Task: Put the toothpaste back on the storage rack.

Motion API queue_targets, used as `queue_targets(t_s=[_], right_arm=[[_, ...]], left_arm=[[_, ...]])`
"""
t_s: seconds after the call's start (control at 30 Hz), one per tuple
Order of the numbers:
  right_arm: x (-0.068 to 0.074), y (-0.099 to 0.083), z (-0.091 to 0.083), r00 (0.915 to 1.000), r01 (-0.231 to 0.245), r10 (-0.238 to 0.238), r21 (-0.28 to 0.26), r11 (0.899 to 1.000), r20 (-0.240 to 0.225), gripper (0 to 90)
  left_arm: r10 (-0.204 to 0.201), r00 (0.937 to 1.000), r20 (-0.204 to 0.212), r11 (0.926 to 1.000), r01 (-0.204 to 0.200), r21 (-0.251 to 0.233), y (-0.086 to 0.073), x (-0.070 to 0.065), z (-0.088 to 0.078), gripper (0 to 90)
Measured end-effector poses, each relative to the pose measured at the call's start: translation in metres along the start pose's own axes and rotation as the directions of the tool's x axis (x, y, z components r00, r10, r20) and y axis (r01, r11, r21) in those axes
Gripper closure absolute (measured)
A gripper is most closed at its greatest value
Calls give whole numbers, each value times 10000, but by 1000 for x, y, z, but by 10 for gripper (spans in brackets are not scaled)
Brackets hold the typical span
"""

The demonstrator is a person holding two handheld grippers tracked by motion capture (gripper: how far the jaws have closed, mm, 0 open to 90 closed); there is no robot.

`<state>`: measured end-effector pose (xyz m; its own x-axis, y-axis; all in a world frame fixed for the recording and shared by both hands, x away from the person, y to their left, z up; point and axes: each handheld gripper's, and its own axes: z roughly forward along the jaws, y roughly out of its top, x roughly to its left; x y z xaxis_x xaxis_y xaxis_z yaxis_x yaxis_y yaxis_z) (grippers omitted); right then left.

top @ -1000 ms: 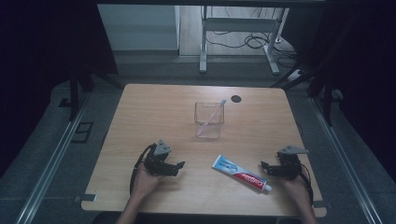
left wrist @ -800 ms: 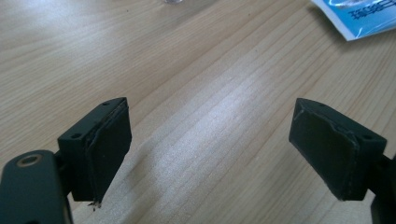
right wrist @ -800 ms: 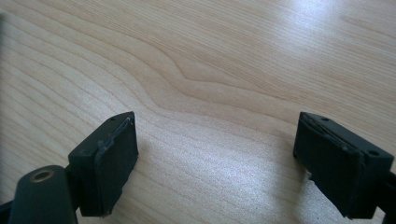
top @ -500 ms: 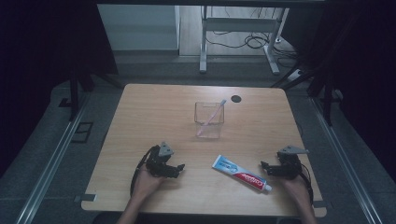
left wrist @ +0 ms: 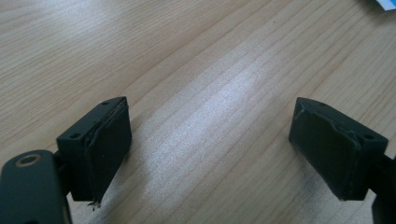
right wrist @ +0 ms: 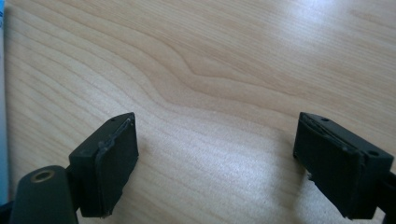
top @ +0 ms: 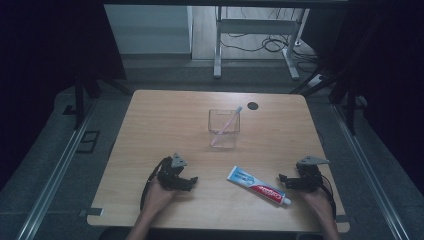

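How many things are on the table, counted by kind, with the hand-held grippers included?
Toothpaste tube: 1
Clear cup: 1
Toothbrush, standing in the cup: 1
Hand-held grippers: 2, left hand-held gripper and right hand-held gripper, both open and empty
Total: 5

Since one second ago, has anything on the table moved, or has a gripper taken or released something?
Nothing has visibly changed. The left gripper and the right gripper rest open and empty on the table, as before. The toothpaste tube lies between them, and the toothbrush leans in the clear cup, both where they were.
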<state>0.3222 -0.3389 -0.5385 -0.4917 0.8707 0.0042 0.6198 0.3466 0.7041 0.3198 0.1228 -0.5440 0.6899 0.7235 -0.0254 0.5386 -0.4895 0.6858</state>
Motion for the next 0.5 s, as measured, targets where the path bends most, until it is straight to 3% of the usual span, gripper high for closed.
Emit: queue_targets(t_s=[0.37, 0.5], right_arm=[[4, 3, -8, 9970, -398, 442, 694, 9968, -632, 124], [4, 0, -14, 9959, -288, 352, 778, 9966, -828, 111]], left_arm=[[-4, 10000, -4, 10000, 4, -11, 0, 0, 0, 130], [-5, 10000, -5, 10000, 5, -14, 0, 0, 0, 130]])
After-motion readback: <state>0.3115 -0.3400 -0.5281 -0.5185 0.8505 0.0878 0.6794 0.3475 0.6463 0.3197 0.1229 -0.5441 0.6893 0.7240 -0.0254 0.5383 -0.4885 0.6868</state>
